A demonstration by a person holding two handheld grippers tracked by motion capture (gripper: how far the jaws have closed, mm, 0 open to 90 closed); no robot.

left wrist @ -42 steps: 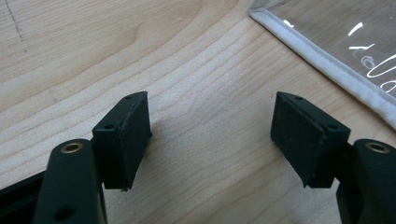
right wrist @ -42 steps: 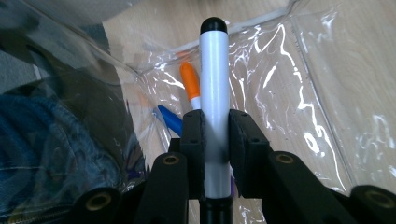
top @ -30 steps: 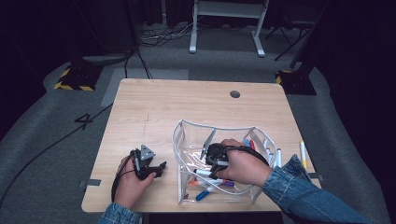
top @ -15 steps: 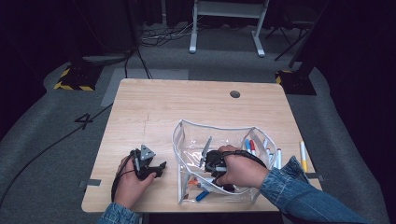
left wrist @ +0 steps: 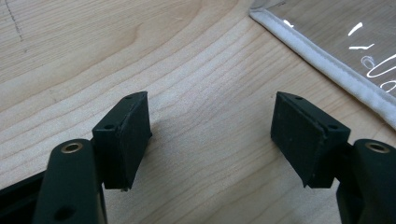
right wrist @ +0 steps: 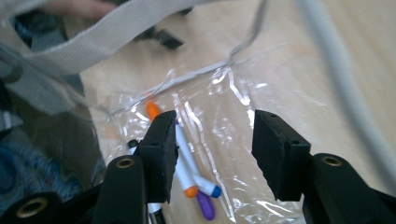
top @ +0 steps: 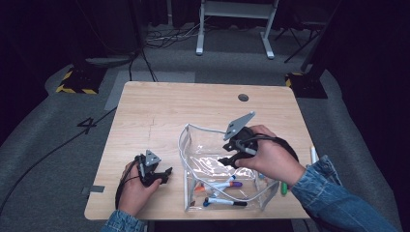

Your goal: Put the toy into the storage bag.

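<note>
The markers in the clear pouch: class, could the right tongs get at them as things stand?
Probably yes. The right tongs hang open above the clear pouch, whose mouth gapes upward, and the markers lie loose on its bottom with nothing over them.

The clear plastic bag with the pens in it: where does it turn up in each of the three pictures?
High view: the clear bag stands open at lower centre of the table, under the right gripper.
Left gripper view: its white-edged rim crosses the top right corner.
Right gripper view: seen from inside, its crinkled bottom lies beyond the open jaws.
Shared landmark: the pens on the bag's bottom.
</note>
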